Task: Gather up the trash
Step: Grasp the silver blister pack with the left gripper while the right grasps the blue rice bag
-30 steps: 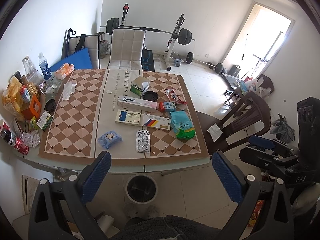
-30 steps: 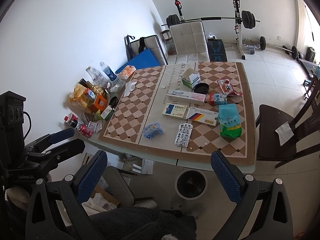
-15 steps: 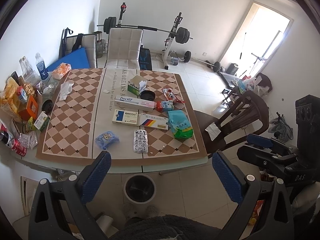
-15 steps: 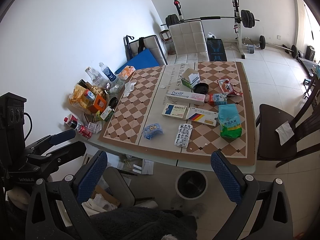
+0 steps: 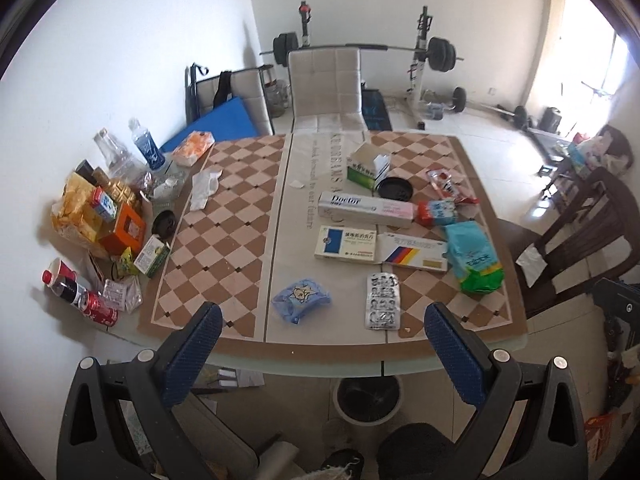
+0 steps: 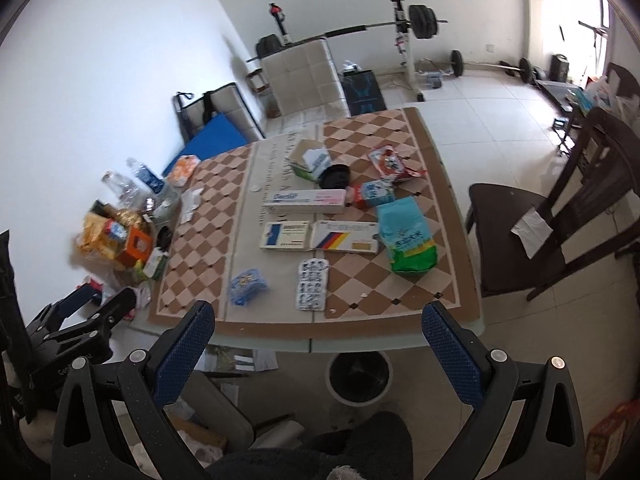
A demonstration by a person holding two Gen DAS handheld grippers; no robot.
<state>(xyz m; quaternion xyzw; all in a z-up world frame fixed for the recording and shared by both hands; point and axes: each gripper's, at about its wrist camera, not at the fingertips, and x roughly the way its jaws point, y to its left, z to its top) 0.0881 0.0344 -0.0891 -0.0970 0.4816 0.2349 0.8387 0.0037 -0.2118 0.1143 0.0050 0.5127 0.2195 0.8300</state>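
Both claws, left claw (image 5: 322, 322) and right claw (image 6: 318, 320), hang wide and empty above the worktop's (image 5: 224, 216) near edge. Under that edge on the floor stands the round trash bin (image 5: 367, 398), dark-lined, contents unclear. A blister pack (image 5: 382, 295) and blue wrapper (image 5: 301, 300) lie nearest it.

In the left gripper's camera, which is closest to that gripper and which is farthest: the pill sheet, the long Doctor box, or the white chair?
Measured from the left gripper, in its own view:
1. The pill sheet, on the table's near edge, slightly right.
2. The Doctor box, mid-table, behind the pill sheet.
3. The white chair, beyond the table's far end.
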